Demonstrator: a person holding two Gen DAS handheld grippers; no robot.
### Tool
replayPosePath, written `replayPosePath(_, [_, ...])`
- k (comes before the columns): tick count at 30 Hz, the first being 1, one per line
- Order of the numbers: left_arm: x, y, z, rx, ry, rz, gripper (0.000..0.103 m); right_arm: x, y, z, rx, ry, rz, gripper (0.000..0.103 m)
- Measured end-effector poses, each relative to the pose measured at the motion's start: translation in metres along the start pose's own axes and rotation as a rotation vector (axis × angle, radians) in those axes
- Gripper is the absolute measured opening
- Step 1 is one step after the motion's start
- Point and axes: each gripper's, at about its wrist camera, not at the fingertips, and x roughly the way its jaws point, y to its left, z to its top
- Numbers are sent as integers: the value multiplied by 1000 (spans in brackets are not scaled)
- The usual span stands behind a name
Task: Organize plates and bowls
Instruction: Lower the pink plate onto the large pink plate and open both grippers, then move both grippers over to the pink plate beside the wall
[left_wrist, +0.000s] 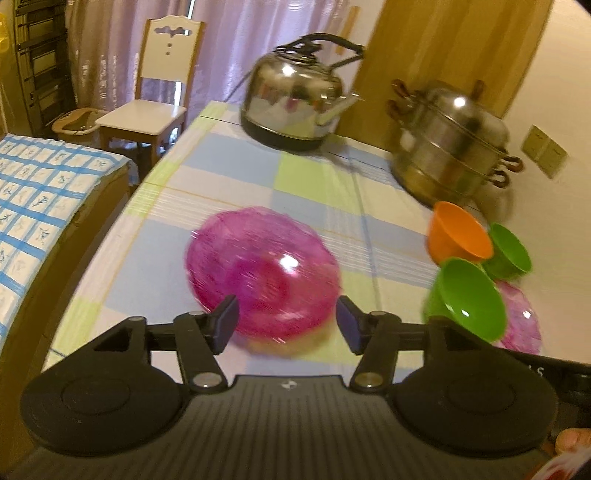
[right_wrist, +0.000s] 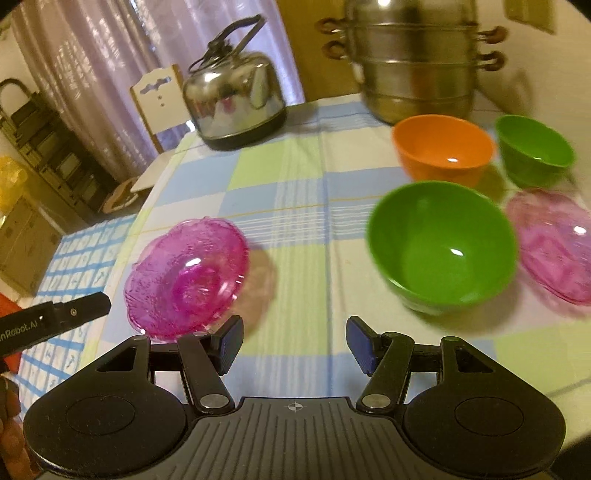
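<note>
A: Start close in. How do the two tools stand?

B: From the left wrist, the left gripper has its jaws parted with nothing between the pads. From the right wrist, the right gripper is the same: jaws apart, only tablecloth between them.

A: And the nearest dish?

B: A magenta glass plate lies on the cloth just past the left gripper's fingertips, at twelve o'clock, blurred. In the right view the same plate sits at ten o'clock, beside the table's left edge.

A: The bowls?

B: In the right view a large green bowl stands upright at one o'clock. A second pink plate lies just right of it at two o'clock. Farther back are an orange bowl and a small green bowl, side by side, all apart from one another.

A: Farthest away?

B: A steel kettle at eleven o'clock and a stacked steel steamer pot at one o'clock, both at the table's far end. A white chair stands beyond the table.
</note>
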Motion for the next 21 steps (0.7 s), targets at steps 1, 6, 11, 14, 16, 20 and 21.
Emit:
replayPosePath(1, [-3,-7,-4,3,2,-7,60,-7,-3,-2,3,-5,-6,62])
replayPosePath(6, [-19,-42,-23,35,8,-44,70,-41,-25,-16,13,-34,-44,62])
replayPosePath(11, [-28,-80,-38,75,13,-94,76,-71,-54,-32,15,-71,-111,64])
replayPosePath(14, [-29,-105,-44,107,13,-127,79,-89,-77,-39,55,-87,-152,65])
replayPosePath(16, [-26,-121,-48,129,19,-147,79,-102,-94,-42,84,-96,-181,65])
replayPosePath(20, [-20,-153,-53,174,39,-191,79,-124,-127,-46,159,-117,-232,66])
replayPosePath(21, [-18,-161,-54,187,43,-202,79,-128,-135,-47,176,-123,-247,66])
